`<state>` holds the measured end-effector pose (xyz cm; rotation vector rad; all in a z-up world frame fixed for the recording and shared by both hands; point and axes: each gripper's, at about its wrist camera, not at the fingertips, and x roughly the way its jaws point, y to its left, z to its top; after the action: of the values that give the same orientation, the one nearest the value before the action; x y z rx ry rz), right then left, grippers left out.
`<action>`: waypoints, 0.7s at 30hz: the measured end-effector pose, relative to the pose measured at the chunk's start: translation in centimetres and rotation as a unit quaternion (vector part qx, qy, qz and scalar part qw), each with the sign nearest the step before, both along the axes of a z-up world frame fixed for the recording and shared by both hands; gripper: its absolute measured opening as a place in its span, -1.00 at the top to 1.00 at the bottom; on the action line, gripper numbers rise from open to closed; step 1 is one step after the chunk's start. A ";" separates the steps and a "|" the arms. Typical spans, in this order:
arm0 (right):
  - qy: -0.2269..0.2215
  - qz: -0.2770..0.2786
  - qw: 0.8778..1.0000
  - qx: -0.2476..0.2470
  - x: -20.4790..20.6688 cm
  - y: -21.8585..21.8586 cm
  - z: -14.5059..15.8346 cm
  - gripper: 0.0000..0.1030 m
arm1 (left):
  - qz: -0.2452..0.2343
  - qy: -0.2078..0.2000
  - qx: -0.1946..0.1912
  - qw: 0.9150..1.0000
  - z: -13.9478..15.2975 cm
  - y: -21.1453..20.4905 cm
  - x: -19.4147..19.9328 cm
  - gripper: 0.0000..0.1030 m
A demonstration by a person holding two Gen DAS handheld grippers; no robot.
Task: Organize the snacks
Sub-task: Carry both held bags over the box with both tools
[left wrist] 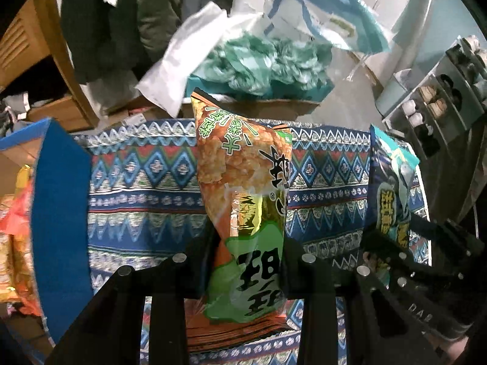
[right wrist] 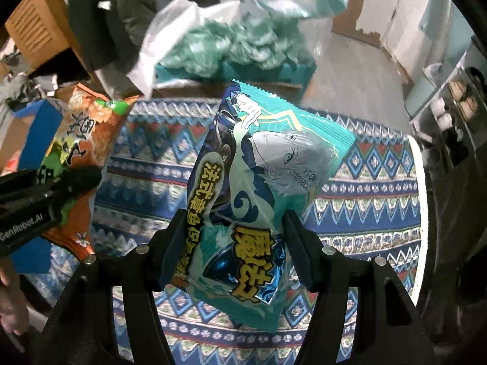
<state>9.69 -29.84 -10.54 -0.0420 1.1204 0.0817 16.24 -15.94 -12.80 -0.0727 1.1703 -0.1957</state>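
Left wrist: glossy crinkled orange packet (left wrist: 243,200).

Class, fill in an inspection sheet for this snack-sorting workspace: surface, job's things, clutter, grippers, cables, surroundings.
Surface: patterned blue cloth.
Job's things: orange snack bag and teal snack bag, both held up; blue box at left holds more packets.
Clutter: crumpled green-and-white plastic on a cardboard box behind.
Grippers: left gripper shut on orange snack bag; right gripper shut on teal snack bag.
Cables: nothing seen.
Surroundings: grey rack at right, hanging dark clothes.
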 end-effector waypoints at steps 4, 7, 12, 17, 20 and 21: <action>-0.015 0.016 1.000 0.006 -0.6 1.5 1.7 -0.22 | 0.003 -0.020 -0.004 1.000 2.1 1.4 -1.7 0.32; -0.030 0.032 0.999 0.008 -1.1 3.1 3.2 -0.22 | 0.003 -0.035 -0.004 0.999 3.5 2.1 -2.6 0.32; -0.048 0.054 0.997 0.012 -1.5 5.5 4.8 -0.22 | -0.001 -0.053 0.001 0.999 5.2 3.2 -3.9 0.32; -0.061 0.076 0.995 0.017 -2.2 7.6 6.1 -0.22 | 0.000 -0.063 0.005 0.998 6.1 4.8 -5.1 0.32; -0.067 0.092 0.993 0.019 -2.3 9.1 6.7 -0.22 | 0.007 -0.069 0.007 0.998 6.7 6.1 -5.6 0.32; -0.068 0.099 0.993 0.019 -2.3 9.9 6.9 -0.22 | 0.010 -0.071 0.008 0.997 6.9 6.7 -5.8 0.32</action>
<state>7.36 -19.93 -3.66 -0.1227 0.9752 0.2731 10.40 -9.24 -5.93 -0.0548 1.0283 -0.1701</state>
